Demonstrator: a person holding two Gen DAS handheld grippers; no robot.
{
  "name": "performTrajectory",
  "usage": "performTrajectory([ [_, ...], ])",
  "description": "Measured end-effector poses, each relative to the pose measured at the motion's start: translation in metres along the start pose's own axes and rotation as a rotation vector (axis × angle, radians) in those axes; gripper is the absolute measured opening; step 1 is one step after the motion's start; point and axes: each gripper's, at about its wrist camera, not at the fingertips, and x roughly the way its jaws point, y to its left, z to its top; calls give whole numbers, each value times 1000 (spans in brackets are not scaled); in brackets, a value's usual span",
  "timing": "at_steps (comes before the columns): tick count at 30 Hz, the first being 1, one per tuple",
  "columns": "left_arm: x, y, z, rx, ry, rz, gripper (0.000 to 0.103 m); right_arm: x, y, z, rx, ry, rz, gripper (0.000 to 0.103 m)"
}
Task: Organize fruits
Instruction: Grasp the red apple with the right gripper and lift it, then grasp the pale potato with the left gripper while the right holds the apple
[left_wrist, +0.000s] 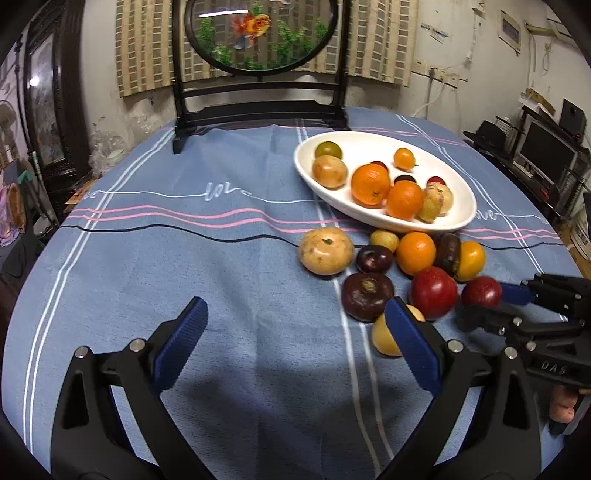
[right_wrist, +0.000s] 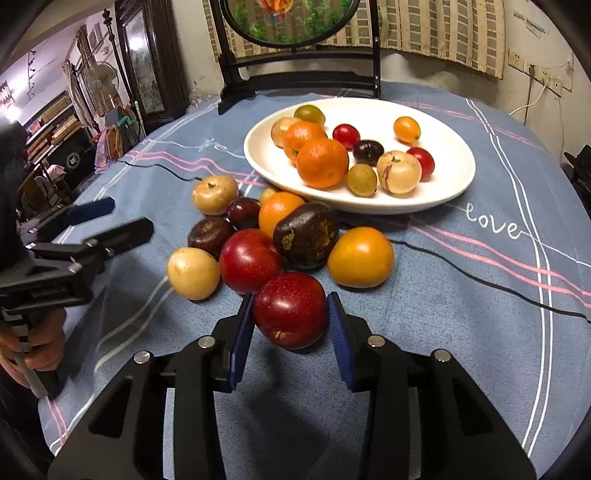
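Right gripper (right_wrist: 290, 325) has its two blue pads pressed on a red plum (right_wrist: 290, 310), one pad on each side. This plum sits at the near edge of a pile of fruit on the blue tablecloth (right_wrist: 461, 332).

Just behind it lie a second red plum (right_wrist: 248, 260), a dark purple fruit (right_wrist: 306, 236), a yellow-orange fruit (right_wrist: 360, 257) and a pale yellow fruit (right_wrist: 192, 273). An orange (right_wrist: 277, 212) sits further back in the pile.

Behind the pile is a white oval bowl (right_wrist: 454, 184). It holds two oranges, small red tomatoes and other little fruits.

Left gripper (left_wrist: 295, 343) is spread wide with nothing between its pads. It hangs over bare cloth, left of the pile. A hand (right_wrist: 35, 350) grips its handle.
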Motion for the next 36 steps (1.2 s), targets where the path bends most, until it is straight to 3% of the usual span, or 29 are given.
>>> performTrajectory([
  [5,-3,-20,-6,77,7,-120,94,-11,-7,2,26,-34,0,40],
  [7,-3,-30,-10,125,9,-141,79,-12,-11,3,44,-31,-3,40],
  [9,-1,-41,-14,170,31,-178,70,-11,-14,3,55,-26,-5,40],
  [14,7,-53,-17,201,67,-197,62,-14,-12,4,50,-37,-3,40],
  [19,17,-55,-15,183,100,-196,46,-15,-15,3,60,-40,-4,40],
  [26,27,-52,-14,152,137,-188,45,-17,-14,4,60,-46,-2,40],
  [36,26,-51,-15,157,126,-188,39,-18,-16,3,69,-51,1,40],
])
